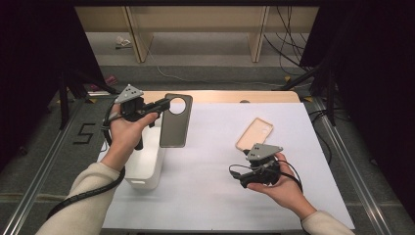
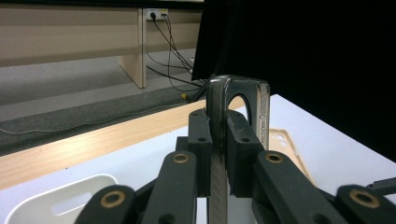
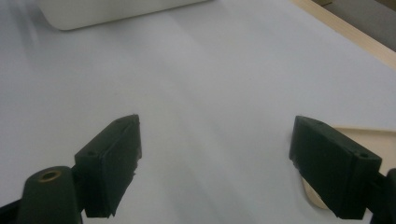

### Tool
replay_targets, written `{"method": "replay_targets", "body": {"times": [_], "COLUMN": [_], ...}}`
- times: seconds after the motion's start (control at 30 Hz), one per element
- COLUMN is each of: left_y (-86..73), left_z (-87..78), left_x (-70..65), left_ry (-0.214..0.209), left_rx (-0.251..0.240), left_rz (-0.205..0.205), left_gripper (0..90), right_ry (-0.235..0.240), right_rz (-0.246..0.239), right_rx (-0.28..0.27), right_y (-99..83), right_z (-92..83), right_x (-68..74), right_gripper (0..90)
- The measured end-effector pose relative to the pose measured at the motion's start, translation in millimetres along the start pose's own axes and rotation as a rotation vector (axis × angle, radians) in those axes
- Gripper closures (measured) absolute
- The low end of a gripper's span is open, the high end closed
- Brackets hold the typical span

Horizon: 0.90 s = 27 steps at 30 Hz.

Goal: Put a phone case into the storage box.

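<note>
While the white-covered surface (image 1: 205, 196) stretches bare between the two arms, the left hand-held gripper (image 1: 164, 104) is raised over the far left corner, jaws clamped on the edge of a dark phone case (image 1: 176, 122) that hangs clear of the sheet. Below the left forearm sits a white bin (image 1: 147, 169). At the near right, the right hand-held gripper (image 1: 235, 172) lies low, pointing left, jaws wide and empty. Just beyond it rests what appears to be a beige phone case (image 1: 254, 133).
</note>
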<state>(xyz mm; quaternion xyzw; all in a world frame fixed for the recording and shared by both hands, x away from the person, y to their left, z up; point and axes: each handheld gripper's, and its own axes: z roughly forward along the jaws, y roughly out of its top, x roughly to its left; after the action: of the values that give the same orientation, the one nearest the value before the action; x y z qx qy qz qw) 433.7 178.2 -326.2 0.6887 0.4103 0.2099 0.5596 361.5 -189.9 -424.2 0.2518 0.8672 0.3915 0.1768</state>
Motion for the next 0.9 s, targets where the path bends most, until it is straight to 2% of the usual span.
{"method": "replay_targets", "body": {"times": [0.27,0.9], "left_y": [4.7,12.4], "left_z": [-6.9,-16.6], "left_x": [11.5,33.1], "left_ry": [0.018,0.062], "left_rx": [-0.018,-0.029], "left_rz": [-0.011,-0.003], "left_gripper": [81.8,81.8], "right_ry": [0.001,-0.006], "right_rz": [0.015,0.043], "right_rx": [-0.011,-0.025], "right_y": [-0.2,-3.8], "right_z": [-2.3,-9.2], "right_x": [-1.9,-6.9], "right_gripper": [17.2,17.1]}}
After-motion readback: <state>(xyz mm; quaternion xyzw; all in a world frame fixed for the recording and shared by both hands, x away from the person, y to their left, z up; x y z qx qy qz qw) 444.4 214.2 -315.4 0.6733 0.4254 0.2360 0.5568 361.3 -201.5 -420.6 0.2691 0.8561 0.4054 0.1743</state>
